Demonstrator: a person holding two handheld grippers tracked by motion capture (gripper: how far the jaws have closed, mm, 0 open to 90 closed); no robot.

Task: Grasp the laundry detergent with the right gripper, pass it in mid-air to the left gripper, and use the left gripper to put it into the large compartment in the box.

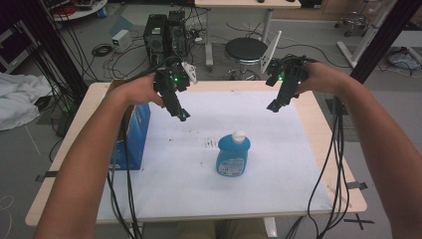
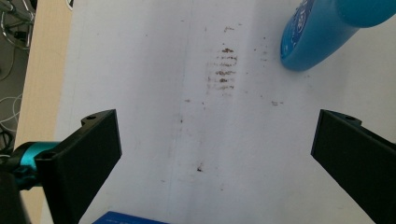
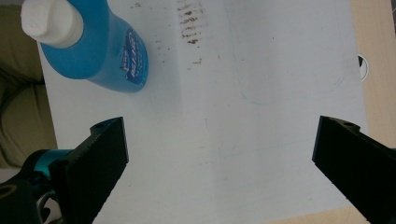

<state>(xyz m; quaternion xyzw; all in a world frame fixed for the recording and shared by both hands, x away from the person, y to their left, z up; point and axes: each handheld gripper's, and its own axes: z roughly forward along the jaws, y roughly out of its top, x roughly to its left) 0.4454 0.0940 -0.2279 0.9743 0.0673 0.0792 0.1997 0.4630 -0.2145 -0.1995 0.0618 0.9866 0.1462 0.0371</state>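
Both grippers (image 1: 182, 115) (image 1: 273, 105) raised, fingers wide, over bottle (image 1: 233, 155).

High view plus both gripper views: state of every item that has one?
blue bottle: upright on the white sheet, white cap on, untouched.
blue box: standing at the sheet's left edge; cannot tell if open.
left tool: jaws wide open, empty, above the sheet.
right tool: jaws wide open, empty, above the sheet.
white sheet: flat, with dark smudges near the middle.
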